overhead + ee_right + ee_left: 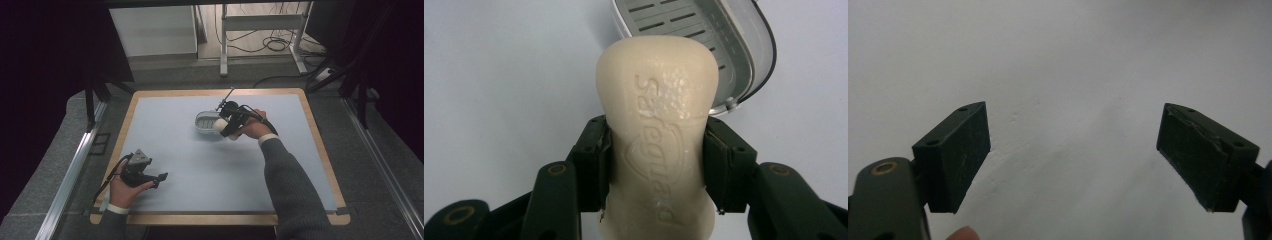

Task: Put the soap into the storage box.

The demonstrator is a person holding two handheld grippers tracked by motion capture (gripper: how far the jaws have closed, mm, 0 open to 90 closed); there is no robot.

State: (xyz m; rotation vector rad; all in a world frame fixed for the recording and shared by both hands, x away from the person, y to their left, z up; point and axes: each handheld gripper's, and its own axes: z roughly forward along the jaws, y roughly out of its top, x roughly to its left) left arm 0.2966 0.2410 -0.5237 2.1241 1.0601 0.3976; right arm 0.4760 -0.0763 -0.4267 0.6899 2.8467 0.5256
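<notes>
Your right gripper (655, 165) pinches the bar of soap (657, 135) across its narrow waist, where the pads seat firmly, and holds it just short of the soap dish (704, 35), apparently for lowering onto the slatted tray. Your left gripper (1073, 160), jaws spread and holding nothing, rests low over the table (175, 145), well clear of the work.

the soap bar (656, 145) is cream, stamped with raised lettering. the soap dish (704, 35) is grey with dark slots. the mat (200, 160) is pale blue, wood-edged.
</notes>
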